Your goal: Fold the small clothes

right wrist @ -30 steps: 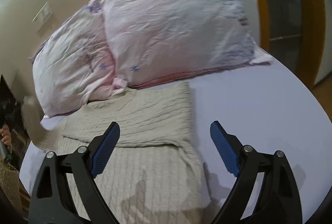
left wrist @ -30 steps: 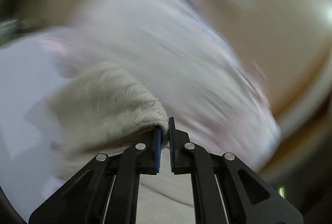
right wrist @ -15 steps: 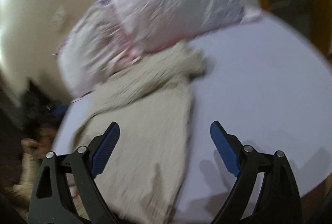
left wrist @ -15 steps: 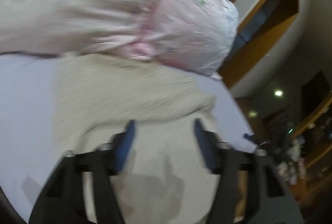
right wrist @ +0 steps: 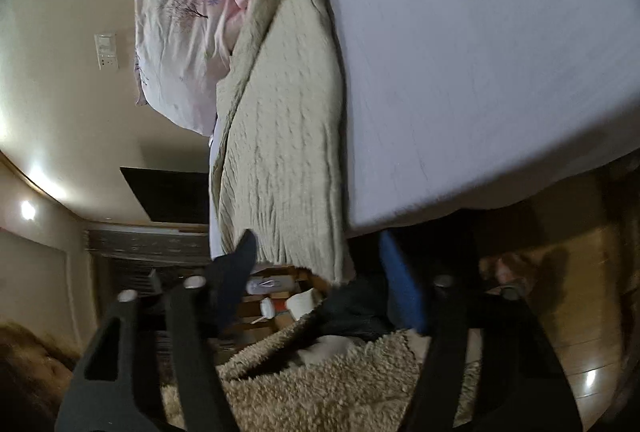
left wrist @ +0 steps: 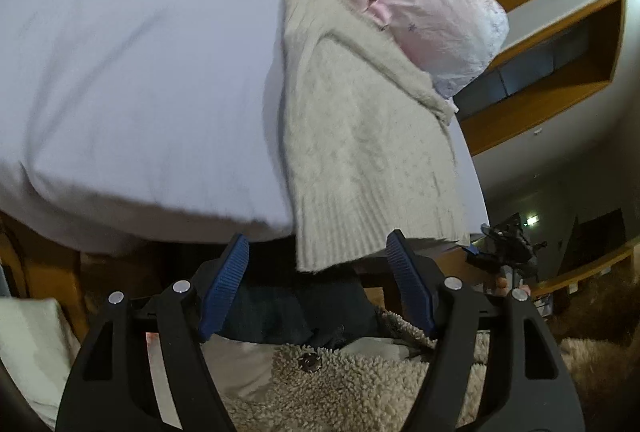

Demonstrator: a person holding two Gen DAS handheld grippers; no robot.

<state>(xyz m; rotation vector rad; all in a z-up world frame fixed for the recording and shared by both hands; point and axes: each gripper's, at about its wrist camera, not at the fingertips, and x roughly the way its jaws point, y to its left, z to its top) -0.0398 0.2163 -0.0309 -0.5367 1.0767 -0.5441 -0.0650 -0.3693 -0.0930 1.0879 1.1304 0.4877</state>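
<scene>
One cream cable-knit sweater lies on the bed, folded into a long narrow strip: its far end is tucked against the pillows and its ribbed hem hangs slightly over the near edge of the mattress. The lengthwise folds look done, with the sleeves apparently tucked in; what seems left is to bring the hem up toward the neck, to halve the strip into a compact bundle. Both tools are off the cloth, below the bed edge. The left gripper has its fingers spread wide and holds nothing, and the right gripper is likewise wide apart and empty. By count: one sweater, two pink floral pillows overlapping at the head of the bed, and two grippers. No other garment to fold is in view.
</scene>
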